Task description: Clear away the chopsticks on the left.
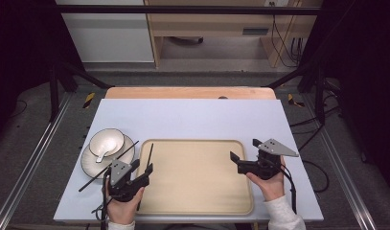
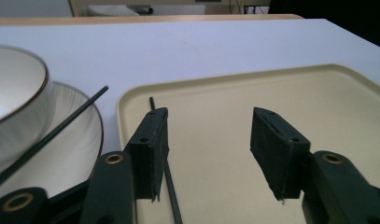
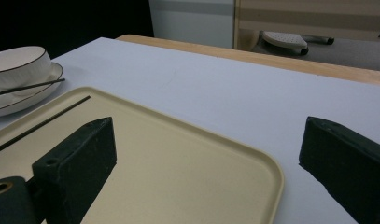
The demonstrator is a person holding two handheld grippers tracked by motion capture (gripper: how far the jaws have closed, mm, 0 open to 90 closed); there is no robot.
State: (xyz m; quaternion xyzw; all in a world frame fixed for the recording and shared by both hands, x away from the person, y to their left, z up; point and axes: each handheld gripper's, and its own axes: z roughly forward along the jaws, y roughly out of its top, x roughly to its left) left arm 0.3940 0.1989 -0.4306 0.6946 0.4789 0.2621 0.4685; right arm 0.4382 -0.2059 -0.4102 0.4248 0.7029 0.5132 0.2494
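A beige tray [image 1: 197,172] lies in the middle of the pale table. One black chopstick [image 1: 149,154] lies along the tray's left side, seen in the left gripper view as the chopstick [image 2: 172,192] just below the left jaw. A second chopstick [image 1: 89,182] rests slanted across a white plate [image 1: 88,163] that carries a white bowl [image 1: 107,141]. My left gripper [image 1: 142,166] hovers over the tray's near left corner, open with nothing between its jaws [image 2: 208,140]. My right gripper [image 1: 244,149] hangs open over the tray's right edge, its jaws wide apart [image 3: 208,140].
A white spoon [image 1: 103,154] lies in the bowl. The plate and bowl stand left of the tray on the table [image 1: 192,117]. A wooden strip edges the table's far side, with dark frame posts and cables beyond.
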